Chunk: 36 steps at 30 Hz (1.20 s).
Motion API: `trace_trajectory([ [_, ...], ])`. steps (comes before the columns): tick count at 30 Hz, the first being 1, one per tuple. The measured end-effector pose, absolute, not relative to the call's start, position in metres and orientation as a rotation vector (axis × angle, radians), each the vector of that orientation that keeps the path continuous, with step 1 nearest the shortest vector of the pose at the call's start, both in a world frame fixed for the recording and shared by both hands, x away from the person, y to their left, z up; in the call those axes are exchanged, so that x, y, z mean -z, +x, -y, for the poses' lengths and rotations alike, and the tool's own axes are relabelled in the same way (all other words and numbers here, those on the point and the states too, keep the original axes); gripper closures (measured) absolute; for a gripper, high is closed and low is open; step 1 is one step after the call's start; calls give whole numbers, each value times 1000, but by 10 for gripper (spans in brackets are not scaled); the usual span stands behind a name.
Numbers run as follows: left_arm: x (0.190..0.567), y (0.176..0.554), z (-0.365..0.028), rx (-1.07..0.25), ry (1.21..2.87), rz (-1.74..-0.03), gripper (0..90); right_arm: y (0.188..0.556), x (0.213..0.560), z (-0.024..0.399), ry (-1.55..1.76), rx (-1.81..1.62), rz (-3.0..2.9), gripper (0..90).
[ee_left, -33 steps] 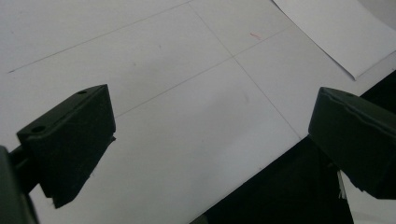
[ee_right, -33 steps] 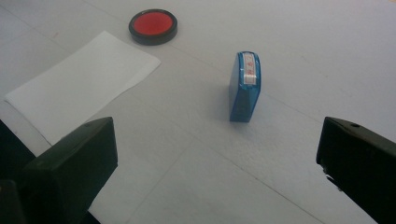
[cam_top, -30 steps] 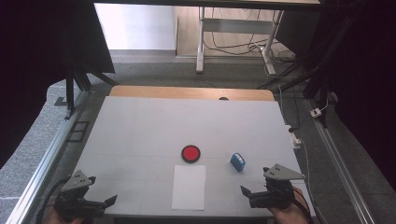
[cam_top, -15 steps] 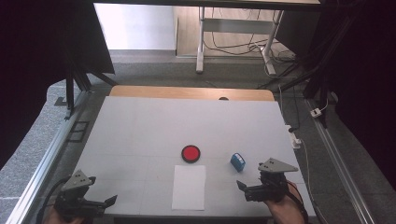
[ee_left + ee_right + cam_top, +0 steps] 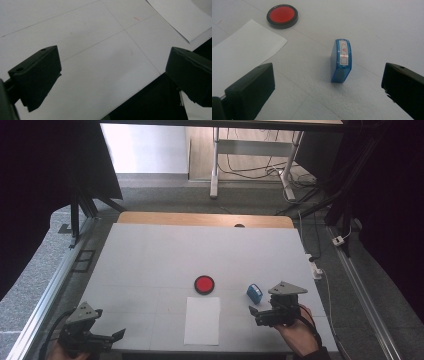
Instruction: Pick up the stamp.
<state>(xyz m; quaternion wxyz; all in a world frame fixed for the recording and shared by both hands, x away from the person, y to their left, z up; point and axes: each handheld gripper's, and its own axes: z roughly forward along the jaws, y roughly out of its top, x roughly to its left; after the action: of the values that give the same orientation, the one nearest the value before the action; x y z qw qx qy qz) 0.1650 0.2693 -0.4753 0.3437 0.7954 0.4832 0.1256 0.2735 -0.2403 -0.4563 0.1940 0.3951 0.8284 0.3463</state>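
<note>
My right gripper (image 5: pixel 329 82): 2 jaws spread wide, holding nothing, the blue stamp (image 5: pixel 342 60) lying between them and just ahead, apart from both. In the high view this gripper (image 5: pixel 260 312) points toward 9 o'clock, hand (image 5: pixel 295 335) behind it at 5 o'clock. Red ink pad (image 5: pixel 282 15) at 11 o'clock of the stamp; white paper (image 5: pixel 242 53) at 9 o'clock. My left gripper (image 5: pixel 112 75): jaws wide, empty, low over the table (image 5: pixel 150 255) edge.
</note>
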Motion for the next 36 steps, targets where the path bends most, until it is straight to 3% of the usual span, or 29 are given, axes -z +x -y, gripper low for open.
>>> trace_trajectory([
  [36,475,164,-268,-328,2076,-1244,6,330,484,227,1134,-797,-2355,0],
])
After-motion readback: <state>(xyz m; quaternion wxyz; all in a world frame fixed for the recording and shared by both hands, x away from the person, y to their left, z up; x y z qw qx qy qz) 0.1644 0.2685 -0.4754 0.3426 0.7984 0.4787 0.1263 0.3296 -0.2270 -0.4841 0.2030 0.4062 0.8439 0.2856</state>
